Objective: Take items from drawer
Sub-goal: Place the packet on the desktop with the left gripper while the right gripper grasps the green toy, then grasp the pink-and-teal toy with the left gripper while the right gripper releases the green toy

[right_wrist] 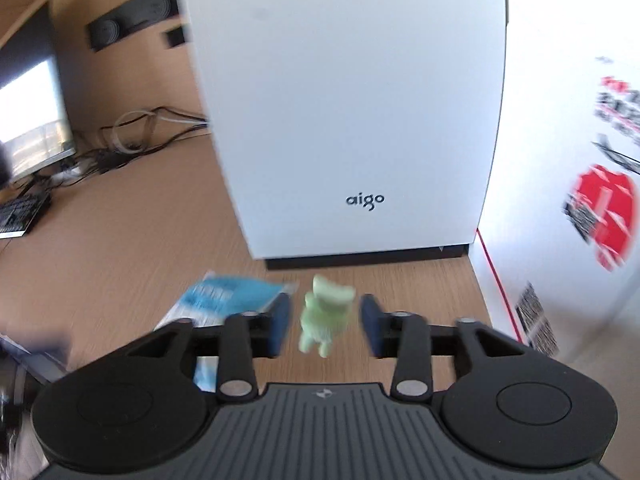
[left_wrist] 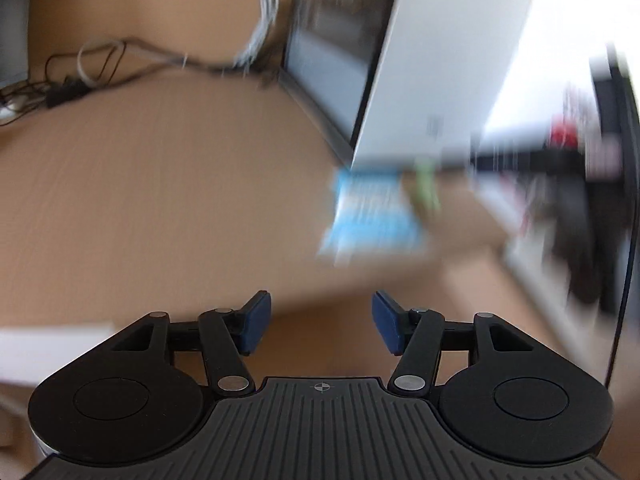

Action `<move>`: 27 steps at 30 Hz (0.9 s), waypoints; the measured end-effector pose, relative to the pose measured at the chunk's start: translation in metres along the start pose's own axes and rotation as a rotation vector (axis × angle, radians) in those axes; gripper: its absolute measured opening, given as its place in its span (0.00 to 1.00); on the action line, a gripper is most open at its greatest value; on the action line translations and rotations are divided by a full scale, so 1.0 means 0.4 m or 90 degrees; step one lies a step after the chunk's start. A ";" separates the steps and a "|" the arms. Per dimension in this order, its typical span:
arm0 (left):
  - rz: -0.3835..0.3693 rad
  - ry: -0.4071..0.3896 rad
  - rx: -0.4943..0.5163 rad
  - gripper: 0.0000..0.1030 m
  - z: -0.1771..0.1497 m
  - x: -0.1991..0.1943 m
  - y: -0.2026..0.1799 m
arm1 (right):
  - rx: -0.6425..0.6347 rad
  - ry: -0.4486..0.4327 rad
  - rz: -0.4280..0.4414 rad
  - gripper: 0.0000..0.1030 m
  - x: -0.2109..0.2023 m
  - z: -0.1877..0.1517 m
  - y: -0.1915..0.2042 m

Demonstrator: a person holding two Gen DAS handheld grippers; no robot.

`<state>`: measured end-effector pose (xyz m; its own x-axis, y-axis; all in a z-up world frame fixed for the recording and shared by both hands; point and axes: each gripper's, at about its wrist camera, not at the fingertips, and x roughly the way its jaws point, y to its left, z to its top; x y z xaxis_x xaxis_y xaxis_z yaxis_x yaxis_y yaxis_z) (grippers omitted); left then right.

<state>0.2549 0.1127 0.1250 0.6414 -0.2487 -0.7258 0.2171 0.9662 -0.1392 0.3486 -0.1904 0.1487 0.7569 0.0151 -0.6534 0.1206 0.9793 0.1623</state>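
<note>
A small pale green figurine (right_wrist: pixel 326 312) stands on the wooden desk (right_wrist: pixel 120 248), between the blue pads of my right gripper (right_wrist: pixel 325 325), which is open with a narrow gap on each side. A blue-and-white packet (right_wrist: pixel 224 296) lies flat just left of it. In the blurred left wrist view, the same packet (left_wrist: pixel 372 216) and green figurine (left_wrist: pixel 426 184) sit ahead and to the right. My left gripper (left_wrist: pixel 321 325) hangs open over bare desk, holding nothing. No drawer is clearly visible.
A white computer case (right_wrist: pixel 348 100) stands right behind the figurine. A white box with red print (right_wrist: pixel 568 184) walls off the right side. Cables (right_wrist: pixel 132 132), a monitor (right_wrist: pixel 32 112) and a keyboard (right_wrist: pixel 20 212) sit at the far left.
</note>
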 end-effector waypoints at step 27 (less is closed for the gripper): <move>-0.229 0.429 0.038 0.52 -0.218 0.193 -0.105 | -0.022 0.159 -0.017 0.79 -0.252 -0.337 0.011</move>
<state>0.2310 0.0589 0.0162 -0.0601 -0.4333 -0.8993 0.3790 0.8235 -0.4221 0.1863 -0.1605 0.1157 0.5714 0.0349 -0.8199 0.1127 0.9863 0.1205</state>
